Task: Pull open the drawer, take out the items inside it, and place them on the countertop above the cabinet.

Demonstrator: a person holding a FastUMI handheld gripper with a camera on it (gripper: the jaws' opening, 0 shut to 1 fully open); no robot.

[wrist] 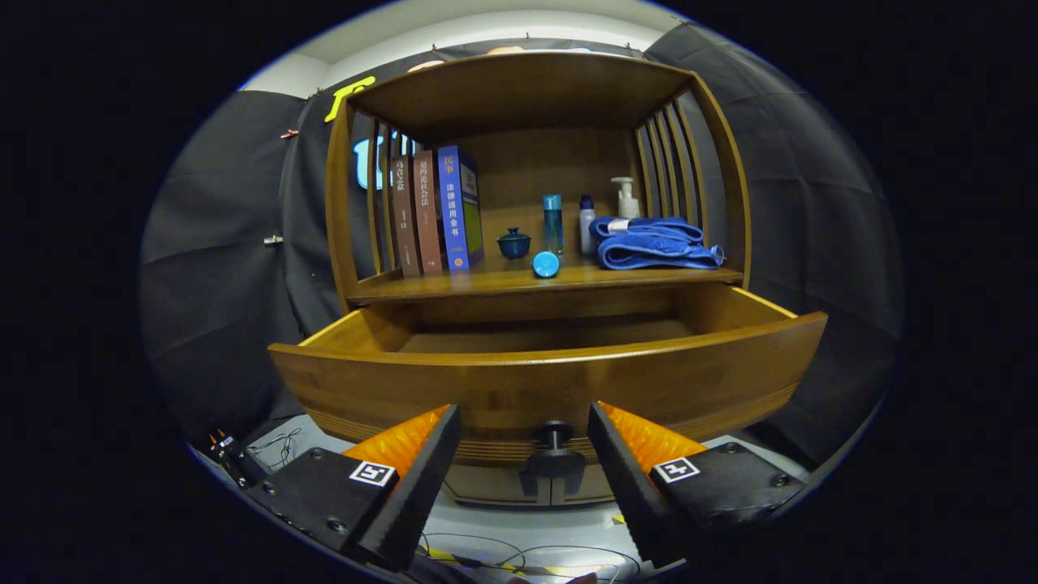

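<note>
tool: [524, 454] spread wide, released, gripped nothing; knob [555, 436] sat in the gap between the fingers, touching neither.
drawer: [551, 381] pulled well out under the surface [519, 281]; visible floor looked bare, front strip hidden behind the front panel.
step: opening done; take-out looked nearly or fully done, judging by items already up top.
on surface: three books [434, 211] upright, small lidded pot [514, 242], tall bottle [553, 223], round cap [546, 264] at the edge, white bottle [587, 225], pump bottle [624, 197], folded towel [653, 243].
next: lift tool over the front panel, check the hidden strip; if nothing there, task over.
materials: cabinet glossy brown wood, slatted sides, ribbed drawer front; knob dark, mushroom-shaped; towel soft, plush; bottles smooth plastic or glass.
</note>
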